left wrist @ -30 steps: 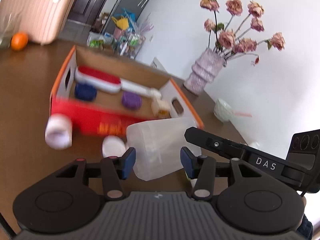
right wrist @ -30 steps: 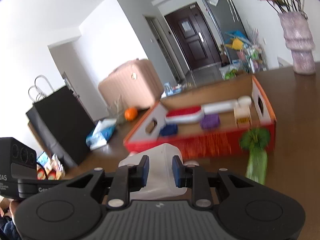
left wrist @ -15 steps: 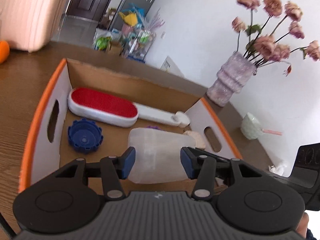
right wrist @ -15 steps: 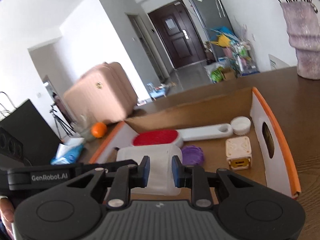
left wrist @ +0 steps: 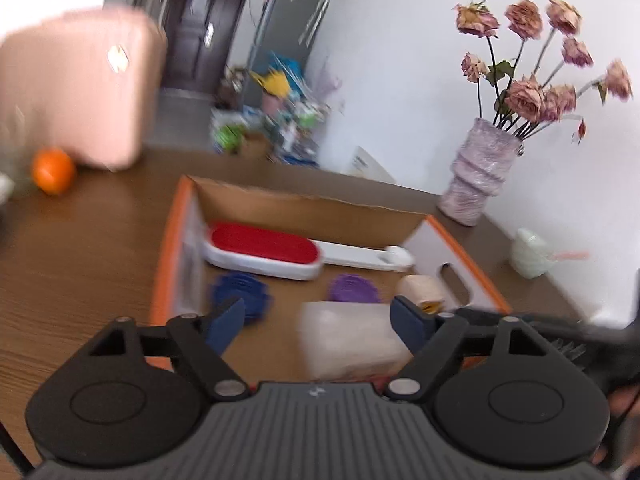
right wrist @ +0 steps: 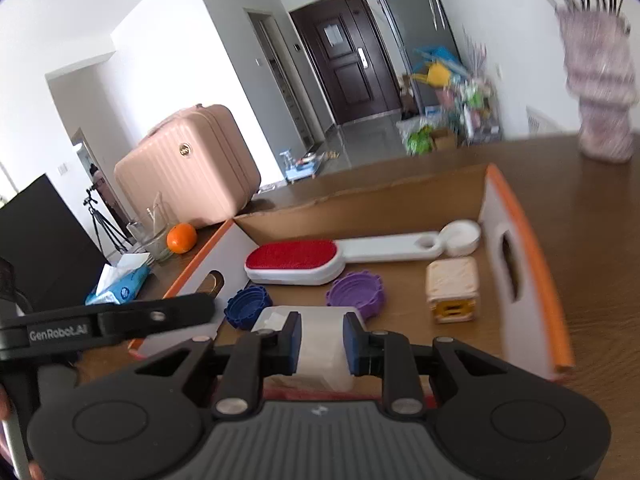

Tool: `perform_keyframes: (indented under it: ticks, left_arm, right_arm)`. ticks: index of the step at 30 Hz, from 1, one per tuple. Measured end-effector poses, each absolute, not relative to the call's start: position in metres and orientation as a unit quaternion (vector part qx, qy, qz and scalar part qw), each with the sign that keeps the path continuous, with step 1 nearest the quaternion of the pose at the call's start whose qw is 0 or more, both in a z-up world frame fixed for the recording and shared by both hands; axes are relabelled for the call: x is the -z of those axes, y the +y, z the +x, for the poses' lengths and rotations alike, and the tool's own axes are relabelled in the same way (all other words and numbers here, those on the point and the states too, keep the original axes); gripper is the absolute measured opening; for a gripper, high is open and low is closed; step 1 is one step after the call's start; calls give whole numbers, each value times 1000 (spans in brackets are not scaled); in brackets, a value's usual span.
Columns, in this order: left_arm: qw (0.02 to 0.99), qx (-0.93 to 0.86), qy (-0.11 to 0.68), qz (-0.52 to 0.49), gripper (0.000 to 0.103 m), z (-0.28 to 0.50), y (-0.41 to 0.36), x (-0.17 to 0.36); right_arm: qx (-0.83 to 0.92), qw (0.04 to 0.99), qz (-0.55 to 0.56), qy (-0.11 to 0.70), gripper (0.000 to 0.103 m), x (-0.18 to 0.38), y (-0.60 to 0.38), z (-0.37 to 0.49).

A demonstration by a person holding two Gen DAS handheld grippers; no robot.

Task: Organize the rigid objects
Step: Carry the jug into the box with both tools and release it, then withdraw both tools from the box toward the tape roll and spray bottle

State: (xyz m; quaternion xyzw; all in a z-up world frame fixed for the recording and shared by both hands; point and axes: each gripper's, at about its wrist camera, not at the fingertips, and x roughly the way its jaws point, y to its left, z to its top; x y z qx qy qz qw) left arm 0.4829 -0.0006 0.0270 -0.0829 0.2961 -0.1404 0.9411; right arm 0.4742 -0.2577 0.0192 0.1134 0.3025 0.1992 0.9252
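Note:
An orange-rimmed cardboard box [right wrist: 524,240] [left wrist: 176,216] holds a red-and-white lint brush [right wrist: 304,260] [left wrist: 264,250], a blue cap [right wrist: 248,310] [left wrist: 240,292], a purple cap [right wrist: 356,294] [left wrist: 354,288], a white cap [right wrist: 462,236] and a beige cube [right wrist: 452,288] [left wrist: 420,288]. A translucent plastic container [right wrist: 320,344] [left wrist: 352,340] is low inside the box at its near edge. My right gripper [right wrist: 319,342] is shut on the container. My left gripper [left wrist: 320,320] is open wide, its right finger [left wrist: 412,324] beside the container.
The box stands on a brown wooden table [right wrist: 600,208]. A purple vase with dried roses [left wrist: 480,176] and a pale cup [left wrist: 532,254] stand to the right. An orange [right wrist: 182,238], a glass, a tissue pack [right wrist: 120,284] and a pink suitcase [right wrist: 188,164] are to the left.
The container was carried from in front of the box down into it. My left gripper let go of it and opened wide. My right gripper still grips it.

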Motion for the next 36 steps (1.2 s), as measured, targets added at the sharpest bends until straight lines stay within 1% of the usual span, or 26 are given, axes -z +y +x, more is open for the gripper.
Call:
perform_keyframes:
  ticks: [2,3,5,7,9,11,15,20,27,32,36]
  left_arm:
    - [950,126,283,-48,92,462,7,-36]
    - [954,116,274,-30,94,450,11,-41]
    - [962,98,256,2,99,427,18,-48]
    - [967,87,238,26,102,400,26,-53]
    - [971,73,226,38,103,373,34,-56]
    - [973,54,219,40,103,347,40,-56]
    - [980,24,195,38,103,293,51,-51]
    - [981,-1,192,24,103,239,62,-47]
    - [981,-12,191,16,103,176,53,-28]
    - [979,1,200,29,103,153,45,-22]
    - [980,4,199,19,103,151,42,-22]
  right_arm:
    - [-186,934,88,293,24,-31,-266,457]
    - [-177,938,74,290,25,-36,-271,447]
    - [-157,945,46,284,31,-44,-279,429]
    - [-126,955,2,267,40,-51,-285,408]
    - [-97,963,-42,248,60,-54,-289,382]
    - [-84,967,-67,233,69,-54,-292,359]
    - [-73,970,-76,221,80,-52,-299,313]
    - [-84,970,-61,220,80,-45,-296,266]
    - [-118,965,-46,229,80,-29,-283,201]
    - [-124,962,-40,242,81,-20,-283,169]
    - [-122,962,-28,241,81,-18,-287,162]
